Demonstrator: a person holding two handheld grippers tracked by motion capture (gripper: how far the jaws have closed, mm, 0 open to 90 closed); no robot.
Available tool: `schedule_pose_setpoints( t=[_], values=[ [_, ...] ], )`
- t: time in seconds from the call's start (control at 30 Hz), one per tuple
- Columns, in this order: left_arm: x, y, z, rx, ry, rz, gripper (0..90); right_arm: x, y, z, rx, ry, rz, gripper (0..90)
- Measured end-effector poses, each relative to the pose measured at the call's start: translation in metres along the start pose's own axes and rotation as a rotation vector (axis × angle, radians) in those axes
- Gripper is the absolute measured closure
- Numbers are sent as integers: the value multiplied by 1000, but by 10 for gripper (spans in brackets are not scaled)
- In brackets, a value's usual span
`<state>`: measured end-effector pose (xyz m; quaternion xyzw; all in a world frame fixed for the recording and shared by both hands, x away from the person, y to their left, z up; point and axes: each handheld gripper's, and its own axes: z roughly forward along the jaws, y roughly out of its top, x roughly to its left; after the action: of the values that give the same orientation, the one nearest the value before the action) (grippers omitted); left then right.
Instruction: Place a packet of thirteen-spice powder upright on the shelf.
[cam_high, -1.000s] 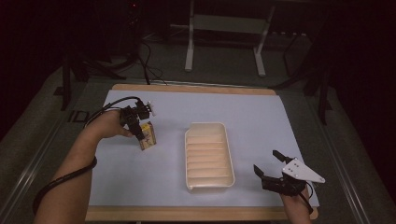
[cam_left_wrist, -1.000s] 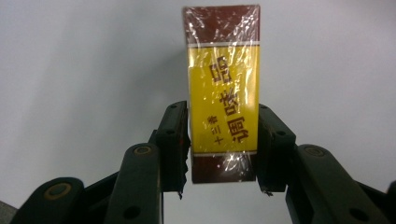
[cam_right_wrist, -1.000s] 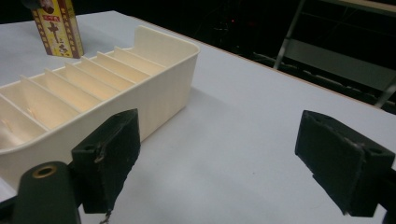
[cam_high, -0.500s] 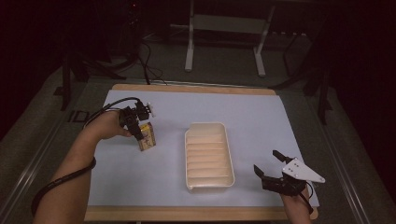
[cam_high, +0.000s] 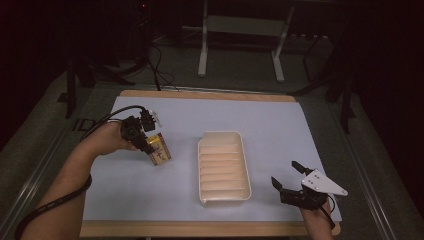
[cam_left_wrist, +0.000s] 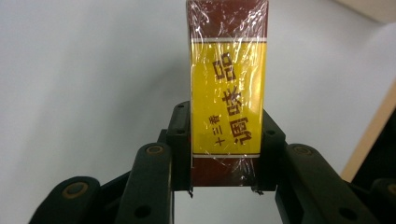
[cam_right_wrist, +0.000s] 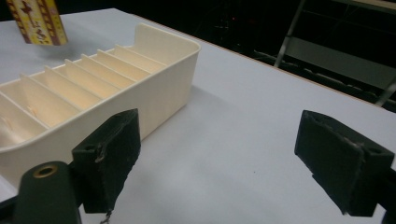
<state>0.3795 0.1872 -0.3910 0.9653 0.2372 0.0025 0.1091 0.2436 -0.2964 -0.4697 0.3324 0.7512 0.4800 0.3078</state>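
Our left gripper (cam_left_wrist: 226, 158) has its fingers (cam_left_wrist: 181, 140) clamped on the sides of the yellow and brown box (cam_left_wrist: 227, 88), which hangs tilted just above the pale blue mat (cam_high: 300, 135), left of the cream divided tray (cam_high: 223, 167) and apart from it. Bare mat lies between box and tray. Our right gripper (cam_right_wrist: 229, 163), jaws wide and holding nothing, sits near the mat's front right corner, just right of the tray's near end.

Bare bench (cam_high: 280, 120) is seen all round the slotted cream tray (cam_high: 223, 167), the one obstacle mid-bench. A clear lane is left between tray and the held box (cam_high: 160, 152) at left, and another between tray and right gripper (cam_high: 287, 177).
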Motion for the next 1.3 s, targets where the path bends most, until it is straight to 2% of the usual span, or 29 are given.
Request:
schedule_pose_setpoints(
  t=[0.17, 0.2, 0.23, 0.27, 0.33, 0.37, 0.4, 0.43, 0.53, 0.63, 0.67, 0.7, 0.73, 0.8, 0.83, 0.93, 0.97, 1.1, 1.13, 1.2, 1.27, 1.3],
  values=[
    [-13, -1, -8, 3, 1, 33, 675, 0, 0, 0, -1, 0, -1, 145],
    [-16, -2, -10, -7, 13, 46, 675, 0, 0, 0, -1, 1, -1, 145],
    [-17, -2, -12, -15, 3, 40, 675, 1, 0, 0, -1, 1, -2, 145],
    [-20, -2, -14, -22, 7, 59, 675, 1, 0, 0, -1, 1, -1, 145],
    [-23, -2, -18, -40, 0, 60, 676, 1, 0, 0, -1, 2, -1, 145],
    [-26, -2, -19, -45, 4, 81, 676, 1, 0, 0, -1, 1, -2, 144],
    [-28, -2, -20, -50, 2, 78, 676, 1, 1, 0, -1, 1, -4, 144],
    [-32, -1, -21, -52, -10, 90, 676, 1, 1, 0, -1, 2, -4, 145],
    [-38, 1, -25, -50, -7, 108, 676, 1, 0, 1, 0, 3, -2, 145],
    [-45, 2, -31, -70, 10, 136, 676, 1, 0, 1, 2, 3, -4, 145],
    [-46, 3, -34, -84, 12, 144, 677, 1, 0, 1, 3, 3, -5, 144],
    [-48, 3, -36, -87, -5, 150, 676, 2, 0, 1, 5, 4, -6, 145],
    [-51, 4, -38, -92, 5, 162, 677, 1, 0, 1, 4, 4, -7, 145],
    [-55, 6, -42, -89, -4, 171, 676, 1, 0, 2, 7, 5, -5, 144],
    [-58, 8, -43, -89, 8, 184, 677, 1, 0, 2, 7, 5, -3, 145],
    [-65, 12, -47, -83, 10, 204, 676, 1, 0, 2, 7, 6, -2, 144],
    [-67, 14, -48, -83, -2, 204, 677, 1, 0, 2, 7, 6, -1, 145],
    [-78, 21, -54, -124, 22, 246, 677, 1, 0, 2, 7, 7, 1, 144],
    [-80, 23, -55, -130, 10, 248, 677, 1, 0, 2, 6, 6, -1, 145],
    [-85, 26, -57, -141, 21, 273, 677, 1, 0, 2, 5, 6, -1, 145],
    [-88, 31, -58, -149, 3, 284, 677, 1, 0, 1, 5, 5, 1, 145],
    [-90, 33, -58, -153, 13, 297, 677, 1, 0, 1, 3, 4, -1, 145]
  ],
)
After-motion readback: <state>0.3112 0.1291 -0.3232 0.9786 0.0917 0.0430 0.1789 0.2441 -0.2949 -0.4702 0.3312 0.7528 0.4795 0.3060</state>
